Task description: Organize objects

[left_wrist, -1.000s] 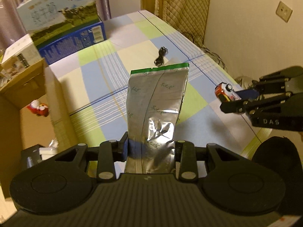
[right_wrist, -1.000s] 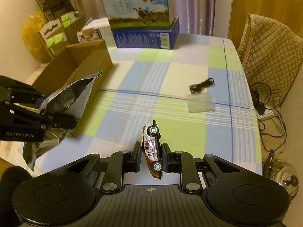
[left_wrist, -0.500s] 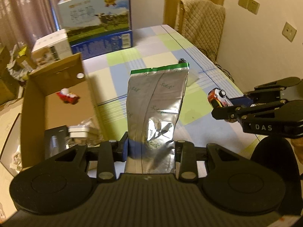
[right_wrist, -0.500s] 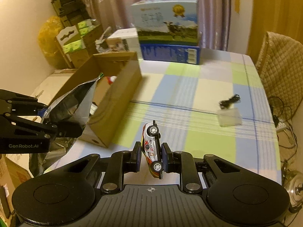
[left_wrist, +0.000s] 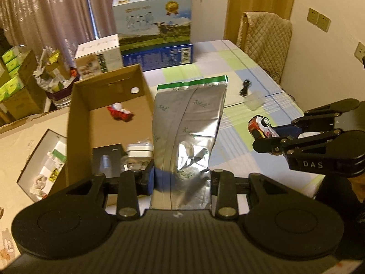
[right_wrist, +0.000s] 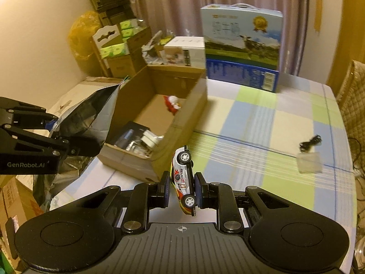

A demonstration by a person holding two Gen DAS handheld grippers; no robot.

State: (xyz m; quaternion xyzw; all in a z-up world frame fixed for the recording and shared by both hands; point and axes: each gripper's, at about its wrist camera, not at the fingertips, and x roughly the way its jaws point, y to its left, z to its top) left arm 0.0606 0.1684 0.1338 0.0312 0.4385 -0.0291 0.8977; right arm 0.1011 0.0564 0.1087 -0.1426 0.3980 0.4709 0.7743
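My left gripper (left_wrist: pixel 180 178) is shut on a tall silver foil bag (left_wrist: pixel 189 123) with a green top strip, held upright just right of an open cardboard box (left_wrist: pixel 79 114). The bag also shows in the right wrist view (right_wrist: pixel 91 118), beside the box (right_wrist: pixel 182 123). My right gripper (right_wrist: pixel 181 191) is shut on a small white, red and yellow toy car (right_wrist: pixel 183 178), held on its side above the table near the box's corner. The car also shows in the left wrist view (left_wrist: pixel 262 127). The box holds a red toy (left_wrist: pixel 119 113), a white item (left_wrist: pixel 139 150) and a dark item (left_wrist: pixel 107 159).
On the checked tablecloth (right_wrist: pixel 262 125) lie a black cable (right_wrist: pixel 310 142) and a clear plastic piece (right_wrist: pixel 309 165). A blue milk carton box (right_wrist: pixel 241 45) and a white box (right_wrist: pixel 184 52) stand at the far end. A quilted chair (left_wrist: pixel 264 36) is at the right. Boxes clutter the floor at left.
Both grippers have swung left with their loads. The cardboard box has come fully into both views, and the bag and car are now close beside it.
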